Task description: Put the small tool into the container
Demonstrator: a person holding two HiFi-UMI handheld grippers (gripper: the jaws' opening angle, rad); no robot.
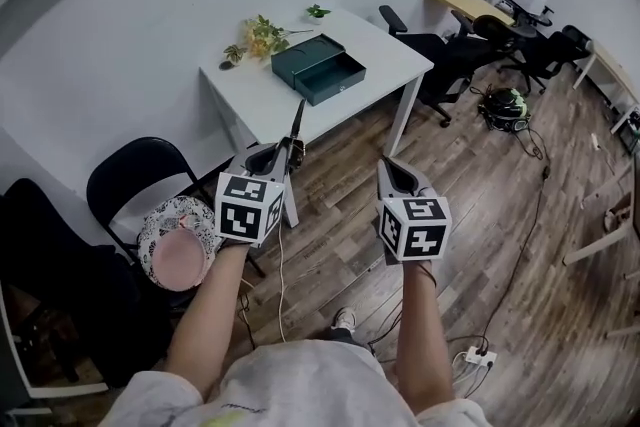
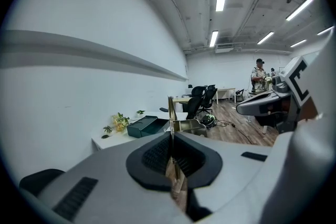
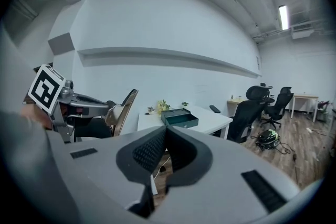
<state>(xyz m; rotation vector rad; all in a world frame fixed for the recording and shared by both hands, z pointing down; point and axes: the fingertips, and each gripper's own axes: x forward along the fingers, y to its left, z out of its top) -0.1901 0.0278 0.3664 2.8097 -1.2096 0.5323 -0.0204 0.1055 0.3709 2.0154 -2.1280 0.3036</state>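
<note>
A dark green box (image 1: 318, 67) with its drawer pulled open stands on the white table (image 1: 385, 55); both gripper views also show the box (image 2: 144, 126) (image 3: 181, 117) some way ahead. My left gripper (image 1: 290, 147) is shut on a small flat-bladed tool (image 1: 297, 123), which sticks forward past the tips. In the left gripper view the tool (image 2: 171, 113) shows edge-on between the pads of that gripper (image 2: 172, 136). My right gripper (image 1: 383, 162) is held level beside it, short of the table, shut and empty (image 3: 166, 129). The right gripper view shows the left gripper (image 3: 113, 110) with the tool (image 3: 125, 107).
Plant sprigs (image 1: 262, 37) lie at the table's back by the wall. A black folding chair (image 1: 140, 177) with a pink cushion (image 1: 180, 240) stands at the left. Office chairs (image 1: 440, 55) and desks stand to the right, cables and a power strip (image 1: 478, 355) on the wooden floor.
</note>
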